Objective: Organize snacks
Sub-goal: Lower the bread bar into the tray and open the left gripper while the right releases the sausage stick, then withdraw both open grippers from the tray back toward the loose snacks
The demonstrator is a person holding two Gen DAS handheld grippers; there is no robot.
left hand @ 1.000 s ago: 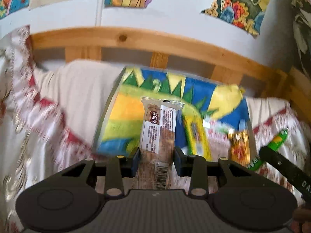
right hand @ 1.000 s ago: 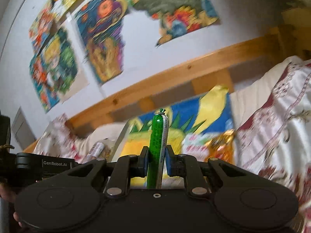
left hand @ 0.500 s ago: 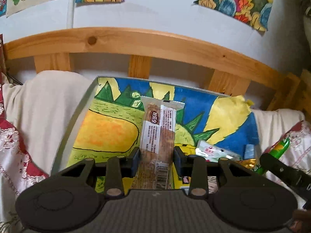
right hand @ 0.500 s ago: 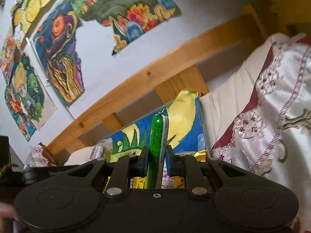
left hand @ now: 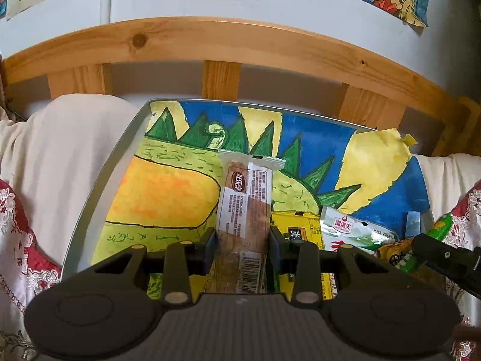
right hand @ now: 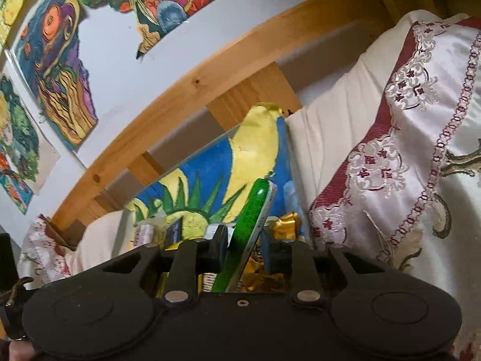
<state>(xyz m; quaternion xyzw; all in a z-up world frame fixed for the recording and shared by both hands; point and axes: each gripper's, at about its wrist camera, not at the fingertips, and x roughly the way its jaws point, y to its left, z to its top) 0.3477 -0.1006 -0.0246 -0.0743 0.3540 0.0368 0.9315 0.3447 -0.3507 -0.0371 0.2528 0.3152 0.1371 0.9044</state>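
Left wrist view: left tool [left hand: 243, 237] clamped on upright wrapped bar [left hand: 244, 210] over painted tray [left hand: 99, 180] for drop-off among packets, right tool [right hand: 243, 240] just widened, green stick [right hand: 251, 219] leaning loose between jaws, likely released there.

The wrapped snack bar [left hand: 245, 210] is showing a brown oval logo with white Chinese characters, fine print too small to read, and a barcode near its lower end; the white-and-green packet [left hand: 354, 230] is bearing a red emblem above green Chinese characters, not clearly legible.
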